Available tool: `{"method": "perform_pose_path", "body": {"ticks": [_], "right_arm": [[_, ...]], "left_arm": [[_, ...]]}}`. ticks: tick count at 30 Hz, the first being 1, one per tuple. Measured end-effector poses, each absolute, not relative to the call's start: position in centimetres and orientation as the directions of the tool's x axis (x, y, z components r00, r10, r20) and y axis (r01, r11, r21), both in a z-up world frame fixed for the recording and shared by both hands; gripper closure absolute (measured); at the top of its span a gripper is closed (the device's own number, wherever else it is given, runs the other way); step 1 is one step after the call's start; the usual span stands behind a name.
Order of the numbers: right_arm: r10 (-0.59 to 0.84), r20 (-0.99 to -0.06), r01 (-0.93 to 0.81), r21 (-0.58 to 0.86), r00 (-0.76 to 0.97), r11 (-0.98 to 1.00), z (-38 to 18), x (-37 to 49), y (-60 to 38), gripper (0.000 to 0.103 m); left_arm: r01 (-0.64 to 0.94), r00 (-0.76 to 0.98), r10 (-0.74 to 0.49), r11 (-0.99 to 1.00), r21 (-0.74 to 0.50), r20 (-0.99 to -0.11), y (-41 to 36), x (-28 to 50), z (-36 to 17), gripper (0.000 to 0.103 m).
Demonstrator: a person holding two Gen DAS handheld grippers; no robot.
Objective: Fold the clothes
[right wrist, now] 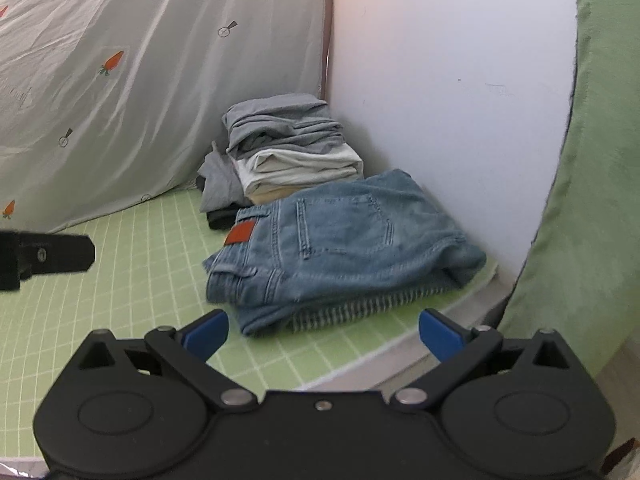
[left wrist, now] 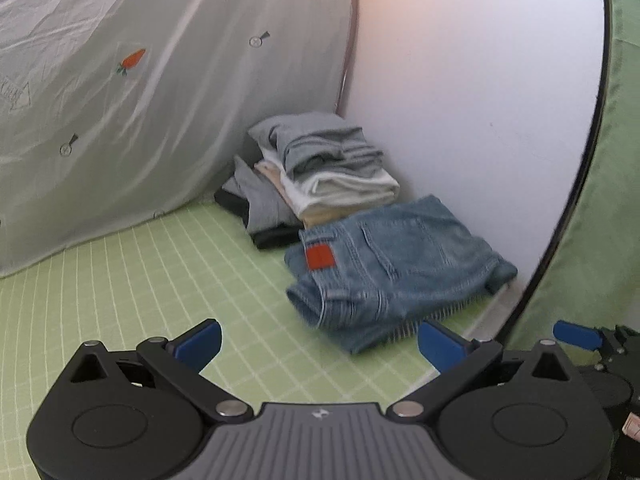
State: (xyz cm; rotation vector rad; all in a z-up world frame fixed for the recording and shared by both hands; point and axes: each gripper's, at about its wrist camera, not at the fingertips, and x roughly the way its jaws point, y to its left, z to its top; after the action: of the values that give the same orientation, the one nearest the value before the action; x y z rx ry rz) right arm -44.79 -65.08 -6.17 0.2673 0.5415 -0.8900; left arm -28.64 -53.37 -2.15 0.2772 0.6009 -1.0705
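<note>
Carrot-print sheet (right wrist: 120, 92) at left. L gripper (left wrist: 318, 342) fingers spread, empty. Clothes stack (right wrist: 292, 152) in corner by wall (right wrist: 440, 80); folded jeans (right wrist: 340, 240) on green mat (right wrist: 120, 300), just ahead. R gripper (right wrist: 322, 330) fingers spread, empty.

Faded denim jeans (right wrist: 340, 236), soft cotton stack (right wrist: 292, 152), matt green gridded mat (right wrist: 120, 280)

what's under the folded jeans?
Under the folded jeans a black-and-white striped fabric edge peeks out along the near side, lying on the green grid sheet. Only that edge shows; the rest, and what garment it is, stays covered by the denim.
</note>
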Motion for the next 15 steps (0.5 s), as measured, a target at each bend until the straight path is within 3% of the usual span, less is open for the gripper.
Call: {"method": "perform_pose_path", "body": {"ticks": [15], "right_arm": [[-0.677, -0.530, 0.790, -0.023, 0.510, 0.613, -5.8, -44.1, -60.6, 0.000]], "left_arm": [[0.891, 0.305, -0.753, 0.442, -0.105, -0.583, -49.3, -27.8, -2.3, 0.000]]}}
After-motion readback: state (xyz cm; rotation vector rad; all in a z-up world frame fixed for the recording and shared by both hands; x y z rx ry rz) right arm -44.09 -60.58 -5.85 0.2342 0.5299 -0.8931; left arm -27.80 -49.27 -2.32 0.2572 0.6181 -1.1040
